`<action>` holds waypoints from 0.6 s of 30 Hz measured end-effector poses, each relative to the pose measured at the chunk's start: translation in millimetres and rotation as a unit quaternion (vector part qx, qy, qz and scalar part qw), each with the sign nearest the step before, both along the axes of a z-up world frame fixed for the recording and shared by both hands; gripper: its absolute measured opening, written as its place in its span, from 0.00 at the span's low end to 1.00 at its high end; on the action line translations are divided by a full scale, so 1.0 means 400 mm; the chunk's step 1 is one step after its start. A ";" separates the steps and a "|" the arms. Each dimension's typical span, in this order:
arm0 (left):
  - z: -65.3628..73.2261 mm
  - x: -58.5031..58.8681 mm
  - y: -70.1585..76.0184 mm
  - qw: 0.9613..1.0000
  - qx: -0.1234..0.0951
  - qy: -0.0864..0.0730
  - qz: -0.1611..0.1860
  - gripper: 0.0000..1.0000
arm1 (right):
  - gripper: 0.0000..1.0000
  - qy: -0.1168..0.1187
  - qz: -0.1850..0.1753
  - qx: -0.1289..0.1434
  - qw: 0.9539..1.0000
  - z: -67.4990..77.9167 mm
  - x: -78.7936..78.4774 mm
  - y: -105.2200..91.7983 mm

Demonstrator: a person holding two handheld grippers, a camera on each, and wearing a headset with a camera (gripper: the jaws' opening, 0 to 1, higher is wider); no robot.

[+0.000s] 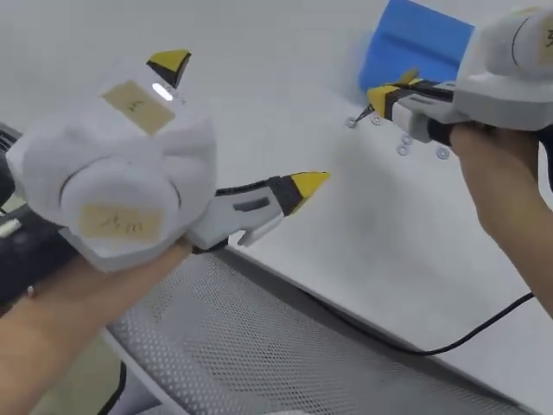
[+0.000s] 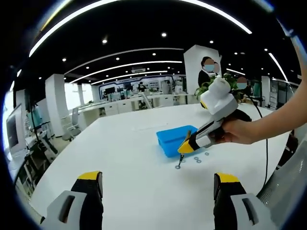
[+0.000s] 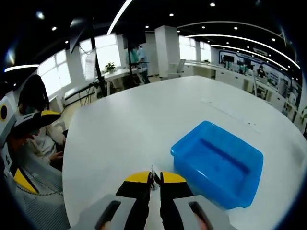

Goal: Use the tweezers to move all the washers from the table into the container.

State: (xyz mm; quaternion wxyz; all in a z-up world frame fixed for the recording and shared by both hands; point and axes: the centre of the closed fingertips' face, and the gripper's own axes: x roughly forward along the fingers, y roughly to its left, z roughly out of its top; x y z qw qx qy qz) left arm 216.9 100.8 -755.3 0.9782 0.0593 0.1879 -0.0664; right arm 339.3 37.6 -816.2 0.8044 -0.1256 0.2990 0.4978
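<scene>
While the washers (image 1: 403, 149) lie loose on the white tabletop (image 1: 363, 225) just beside the blue container (image 1: 415, 43), the right gripper (image 1: 380, 98) hovers over them — jaws clenched on the tweezers (image 2: 179, 162) — and the left gripper (image 1: 238, 121) hangs well apart, jaws released.

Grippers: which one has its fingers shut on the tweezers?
The right gripper, by the blue container; its fingers pinch the tweezers. The left gripper has its fingers wide apart, holding nothing.
</scene>
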 end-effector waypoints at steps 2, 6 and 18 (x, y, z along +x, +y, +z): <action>-0.001 0.001 -0.003 1.000 0.001 0.001 0.000 0.99 | 0.03 -0.002 -0.002 -0.002 1.000 0.001 0.002 0.000; -0.011 -0.003 -0.004 1.000 0.013 0.009 -0.003 0.99 | 0.03 0.001 -0.009 0.000 1.000 0.005 0.008 0.001; -0.013 -0.002 -0.002 1.000 0.013 0.009 -0.002 0.99 | 0.03 0.002 -0.003 -0.014 1.000 -0.010 0.011 0.006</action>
